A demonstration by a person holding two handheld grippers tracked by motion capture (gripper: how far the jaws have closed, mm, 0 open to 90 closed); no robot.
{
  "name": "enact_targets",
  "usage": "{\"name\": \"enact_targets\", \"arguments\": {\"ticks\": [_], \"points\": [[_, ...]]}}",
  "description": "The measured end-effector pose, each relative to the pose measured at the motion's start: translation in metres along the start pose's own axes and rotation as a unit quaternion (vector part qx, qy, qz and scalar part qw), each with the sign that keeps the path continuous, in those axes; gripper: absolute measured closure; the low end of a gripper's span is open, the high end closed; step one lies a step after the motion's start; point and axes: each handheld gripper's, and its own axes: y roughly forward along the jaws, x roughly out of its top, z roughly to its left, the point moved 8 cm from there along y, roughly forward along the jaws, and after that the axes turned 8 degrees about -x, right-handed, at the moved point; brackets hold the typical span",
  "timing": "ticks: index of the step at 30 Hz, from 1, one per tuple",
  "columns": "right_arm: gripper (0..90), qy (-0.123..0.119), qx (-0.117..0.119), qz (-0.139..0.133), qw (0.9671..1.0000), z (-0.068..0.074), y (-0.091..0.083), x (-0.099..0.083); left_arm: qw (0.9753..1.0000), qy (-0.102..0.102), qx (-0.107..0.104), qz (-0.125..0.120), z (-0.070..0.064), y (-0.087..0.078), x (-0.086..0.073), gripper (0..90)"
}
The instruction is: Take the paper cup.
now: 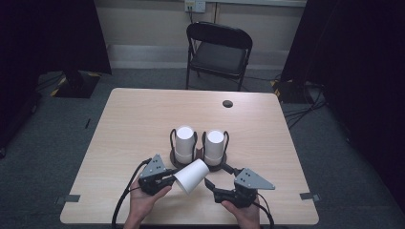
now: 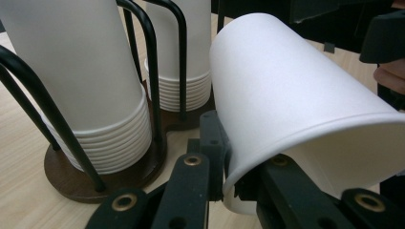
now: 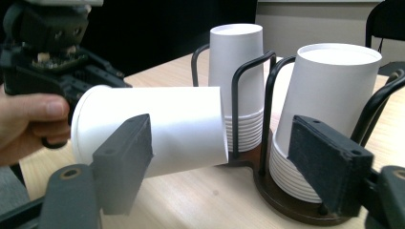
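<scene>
White paper makes up the single cup (image 1: pixel 191 175) that is held on its side just in front of the cup holder (image 1: pixel 217 166), a dark wooden base with black wire loops that carries two upside-down stacks. The cup is pinched at its rim by the left hand-held gripper (image 1: pixel 171 180), one jaw inside the mouth and one outside, so that its closed bottom is pointed toward the holder. The right hand-held gripper (image 1: pixel 213 187) is kept spread, nothing between its jaws, near the holder's front edge and just beside the cup.

By the look of it, one cup has been taken free of the stacks, and what is left is either to hand it to the spread gripper or to set it down on the tabletop (image 1: pixel 133 119); neither is yet done.

Ribbed rims of the nested cups in the left stack (image 2: pixel 90 86) and the right stack (image 2: pixel 184 57) are shown closely in the left gripper view, along with the jaw grip on the rim. From the right gripper view the cup's full side (image 3: pixel 157 133) and the person's thumb (image 3: pixel 33 112) behind it are shown instead, with the wide gap between its own jaws. A folding chair (image 1: pixel 218 50) beyond the holder is taken in by the high view.
</scene>
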Motion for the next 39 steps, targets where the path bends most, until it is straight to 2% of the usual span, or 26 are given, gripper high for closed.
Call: {"name": "enact_targets", "arguments": {"ticks": [4, 8, 10, 12, 14, 16, 19, 21, 24, 26, 28, 30, 31, 34, 37, 39], "points": [[21.3, -0.007, 0.011, 0.000, 0.9999, 0.004, -0.001, -0.001, 0.9997, 0.011, 0.001, 0.021, 0.000, 0.001, 0.002, 85.2], [18.7, -0.027, 0.018, 0.011, 0.9994, 0.008, -0.001, -0.003, 0.9993, 0.012, 0.007, 0.034, 0.002, 0.002, 0.001, 85.2], [15.6, -0.037, 0.028, 0.016, 0.9988, 0.011, -0.001, -0.005, 0.9987, 0.017, 0.011, 0.048, 0.003, 0.002, 0.000, 85.2], [13.5, -0.048, 0.043, 0.012, 0.9979, 0.014, -0.001, -0.005, 0.9982, 0.019, 0.013, 0.056, 0.004, 0.003, -0.001, 85.3], [13.4, -0.056, 0.045, 0.011, 0.9974, 0.016, 0.000, -0.005, 0.9978, 0.017, 0.011, 0.062, 0.004, 0.003, -0.001, 85.3], [13.5, -0.065, 0.052, 0.014, 0.9965, 0.019, 0.002, -0.005, 0.9974, 0.018, 0.008, 0.069, 0.004, 0.004, -0.001, 85.3], [13.9, -0.095, 0.049, 0.029, 0.9939, 0.023, 0.006, -0.008, 0.9970, 0.010, 0.002, 0.076, 0.004, 0.004, -0.002, 85.2], [13.8, -0.113, 0.049, 0.034, 0.9918, 0.025, 0.008, -0.009, 0.9957, 0.011, -0.002, 0.092, 0.005, 0.002, -0.002, 85.4], [13.7, -0.122, 0.056, 0.041, 0.9901, 0.027, 0.009, -0.011, 0.9941, 0.016, -0.007, 0.107, 0.004, 0.002, -0.002, 85.6], [14.3, -0.133, 0.058, 0.049, 0.9881, 0.028, 0.010, -0.013, 0.9935, 0.017, -0.012, 0.112, 0.002, 0.003, -0.002, 85.6], [16.0, -0.147, 0.061, 0.060, 0.9855, 0.028, 0.011, -0.015, 0.9932, 0.015, -0.008, 0.115, 0.002, 0.003, -0.002, 85.5], [16.2, -0.159, 0.064, 0.067, 0.9829, 0.028, 0.011, -0.018, 0.9931, 0.021, -0.007, 0.115, 0.002, 0.004, -0.002, 85.5], [16.1, -0.167, 0.062, 0.068, 0.9816, 0.029, 0.011, -0.018, 0.9936, 0.015, -0.007, 0.112, 0.001, 0.005, -0.001, 85.5], [17.1, -0.187, 0.064, 0.072, 0.9776, 0.030, 0.012, -0.018, 0.9925, 0.021, -0.010, 0.120, 0.001, 0.004, -0.002, 85.5], [16.5, -0.210, 0.070, 0.079, 0.9720, 0.031, 0.015, -0.018, 0.9917, 0.020, -0.015, 0.126, 0.000, 0.004, -0.002, 85.5], [16.2, -0.226, 0.074, 0.084, 0.9677, 0.032, 0.018, -0.019, 0.9902, 0.017, -0.014, 0.138, 0.001, 0.005, -0.004, 85.4]]}}
